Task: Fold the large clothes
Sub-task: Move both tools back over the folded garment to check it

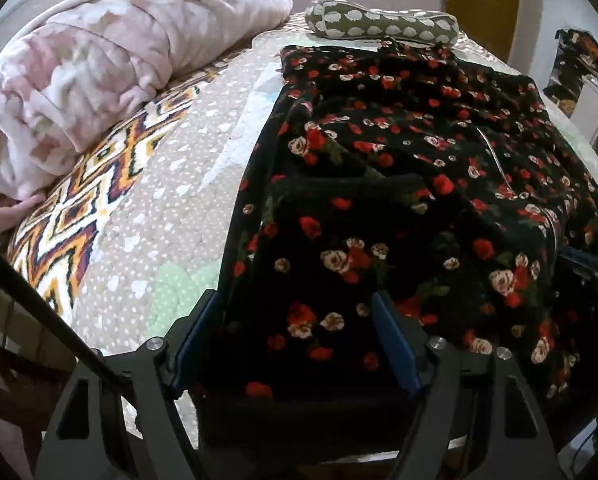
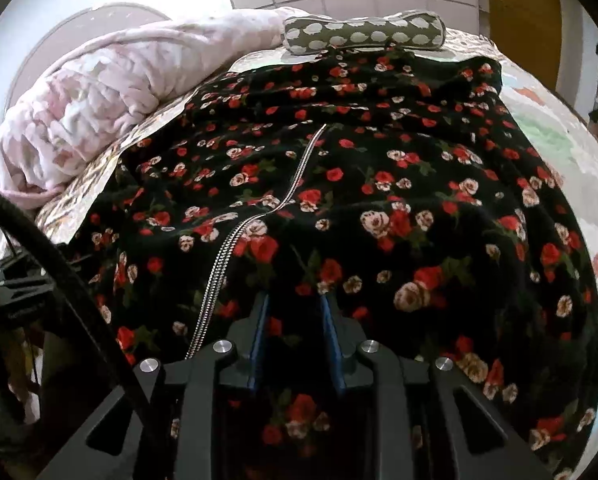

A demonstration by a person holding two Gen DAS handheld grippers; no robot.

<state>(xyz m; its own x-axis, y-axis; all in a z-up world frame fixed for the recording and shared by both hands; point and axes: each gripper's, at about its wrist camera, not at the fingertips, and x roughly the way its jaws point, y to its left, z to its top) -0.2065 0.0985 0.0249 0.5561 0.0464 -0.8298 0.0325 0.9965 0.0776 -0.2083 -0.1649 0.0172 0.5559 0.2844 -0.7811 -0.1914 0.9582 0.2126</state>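
Note:
A large black garment with red and cream roses (image 1: pixel 399 184) lies spread on the bed, its silver zipper (image 2: pixel 259 220) running down the middle. My left gripper (image 1: pixel 297 300) is wide open over the garment's near left edge, with fabric lying between its blue-padded fingers (image 1: pixel 197 332). My right gripper (image 2: pixel 295 300) is at the garment's near hem, right of the zipper. Its fingers (image 2: pixel 261 320) stand narrowly apart with a strip of the fabric between them; a firm pinch cannot be told. The same garment fills the right wrist view (image 2: pixel 399 200).
A bunched pink blanket (image 1: pixel 99 72) lies at the bed's left, a spotted olive bolster pillow (image 1: pixel 379 24) at the head. A zigzag-patterned throw (image 1: pixel 91 220) and dotted beige bedspread (image 1: pixel 171 208) lie left of the garment. Shelves (image 1: pixel 587 80) stand at the right.

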